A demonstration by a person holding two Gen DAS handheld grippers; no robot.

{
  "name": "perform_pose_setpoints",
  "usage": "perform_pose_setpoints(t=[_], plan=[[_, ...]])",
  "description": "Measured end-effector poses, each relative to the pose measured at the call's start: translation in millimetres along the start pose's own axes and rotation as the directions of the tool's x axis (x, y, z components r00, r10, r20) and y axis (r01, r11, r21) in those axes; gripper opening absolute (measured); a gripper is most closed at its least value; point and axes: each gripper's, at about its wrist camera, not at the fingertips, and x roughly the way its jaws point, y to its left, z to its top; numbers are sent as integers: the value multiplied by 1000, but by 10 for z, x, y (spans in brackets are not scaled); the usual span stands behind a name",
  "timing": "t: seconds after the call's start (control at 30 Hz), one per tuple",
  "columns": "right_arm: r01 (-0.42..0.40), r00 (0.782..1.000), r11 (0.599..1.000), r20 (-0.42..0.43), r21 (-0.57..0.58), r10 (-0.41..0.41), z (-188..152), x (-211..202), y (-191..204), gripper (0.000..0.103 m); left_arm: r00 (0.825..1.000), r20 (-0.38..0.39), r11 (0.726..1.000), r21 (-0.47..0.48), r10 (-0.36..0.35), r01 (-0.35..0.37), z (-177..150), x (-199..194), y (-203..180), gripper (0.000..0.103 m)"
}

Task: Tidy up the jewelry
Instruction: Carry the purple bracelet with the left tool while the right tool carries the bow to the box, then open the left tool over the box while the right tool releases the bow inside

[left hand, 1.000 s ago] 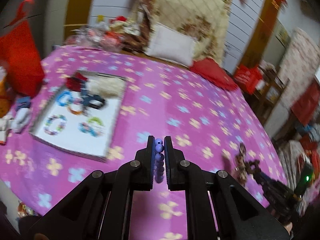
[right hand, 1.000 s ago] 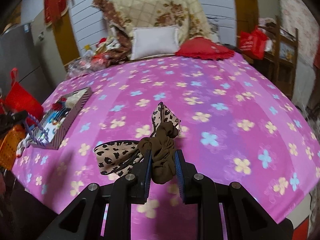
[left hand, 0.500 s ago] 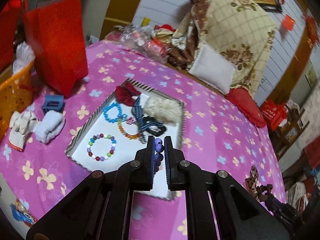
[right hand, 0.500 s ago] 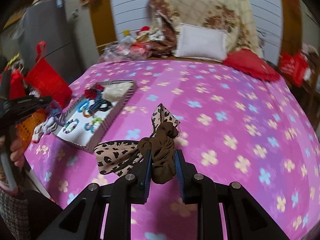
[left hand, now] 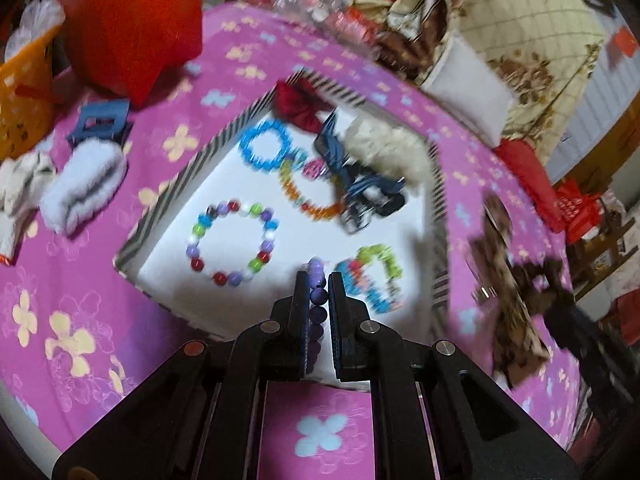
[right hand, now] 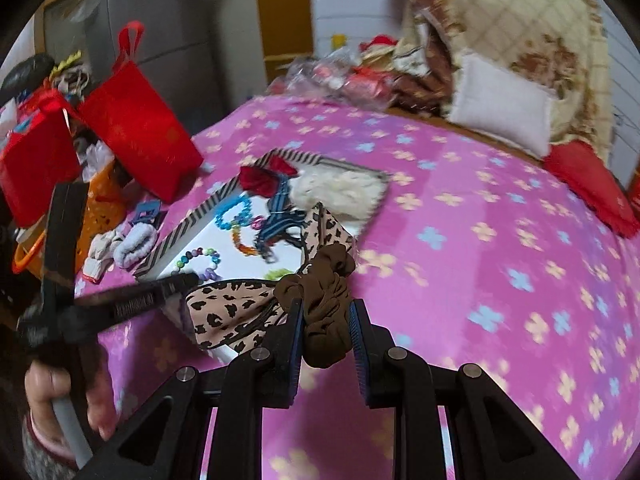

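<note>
My left gripper (left hand: 317,280) is shut on a purple bead bracelet (left hand: 316,284) and hangs over the near part of the striped-rim tray (left hand: 168,196). Inside the tray lie a multicoloured bead bracelet (left hand: 230,246), a blue bracelet (left hand: 264,148), an orange bracelet (left hand: 316,208), a green-and-blue bracelet (left hand: 372,276), a red bow (left hand: 298,106), a dark blue hair tie (left hand: 360,188) and a cream fluffy scrunchie (left hand: 384,144). My right gripper (right hand: 324,312) is shut on a brown scrunchie with a leopard-print bow (right hand: 324,296), held above the tray's (right hand: 180,232) near right corner. The left gripper (right hand: 176,282) shows at the left there.
A red bag (left hand: 132,20) and an orange basket (left hand: 20,92) stand left of the tray. A blue hair claw (left hand: 100,120) and pale fluffy scrunchies (left hand: 80,184) lie on the pink flowered cover (right hand: 500,280). Pillows (right hand: 500,104) pile up at the back.
Both grippers have moved to the tray with their loads. The left one has come down over the tray's near part. The right one has swung left until the tray lies just beyond its bow.
</note>
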Motion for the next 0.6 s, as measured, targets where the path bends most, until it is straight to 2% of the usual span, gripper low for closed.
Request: perform_pose_setpoints(t=[0.17,0.3,0.47,0.53,0.6], plan=[[19,998,1000,-60,-23,-21,227,534,107,21,999,-28,999,-5,33,-33,-24,127,77,8],[87,989,994,-110,-67,-94,316,924,129,21,997,-37,998,-1,63,-63,-26,189,100,8],[179,974,976,-118,-126,-194,358,1142,80,21,997,-50,998,-9,64,-65,-18,225,124,8],[188,972,974,-122,-125,-203,381,1179,44,22,996,-49,997,-5,71,-71,-21,221,115,8],[182,972,977,-130,-113,-196,402,1187,9,27,996,-50,997,-10,70,-71,-16,226,124,8]])
